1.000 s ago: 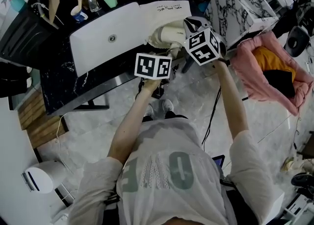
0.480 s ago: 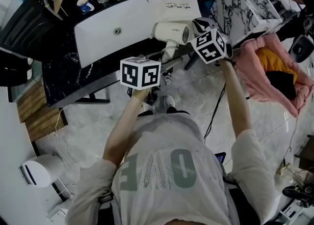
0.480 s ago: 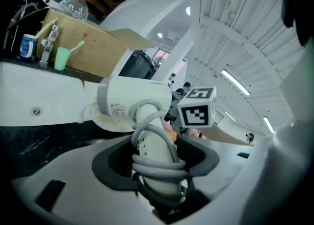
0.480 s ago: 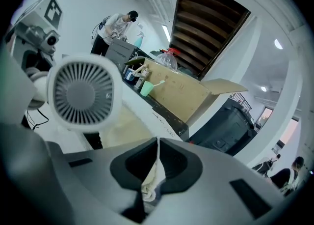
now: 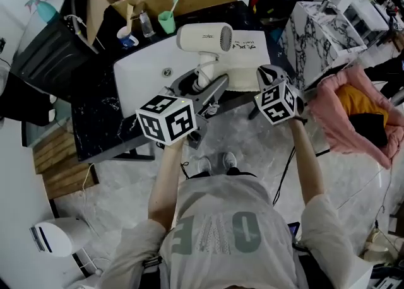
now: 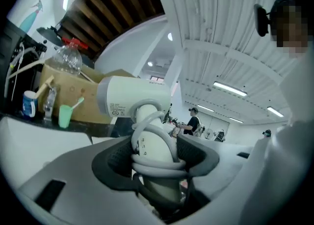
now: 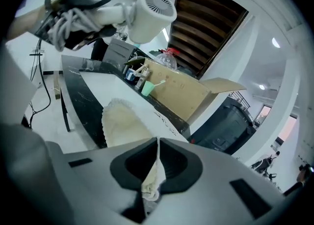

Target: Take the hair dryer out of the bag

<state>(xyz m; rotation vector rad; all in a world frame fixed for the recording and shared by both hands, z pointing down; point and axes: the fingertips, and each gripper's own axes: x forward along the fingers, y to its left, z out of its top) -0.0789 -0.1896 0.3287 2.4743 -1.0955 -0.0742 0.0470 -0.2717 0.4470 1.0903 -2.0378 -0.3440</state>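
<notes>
I am clamping my left gripper (image 5: 208,89) on the handle of the hair dryer (image 5: 202,36), its pads pressing on the grey cord (image 6: 157,162) coiled round that handle. A second ago the dryer's barrel was lying in the mouth of the cloth bag (image 5: 243,60), just ahead of my left jaws. Since then I have been raising it, and now it is hanging above and beyond them, clear of the bag and over the white washbasin (image 5: 145,70). I judge the removal all but done; only setting the dryer down is left.

I am keeping my right gripper (image 5: 265,78) together on a fold of the bag's edge, pinning the cloth while the dryer is coming away.

The left gripper view is showing the cord loops and the label on the barrel, which the head view cannot resolve. The right gripper view is showing the bag lying flat and slack ahead of its jaws, and the dryer's rear grille (image 7: 157,5) high up to their left. The head view alone is showing both grippers together, well apart.
</notes>
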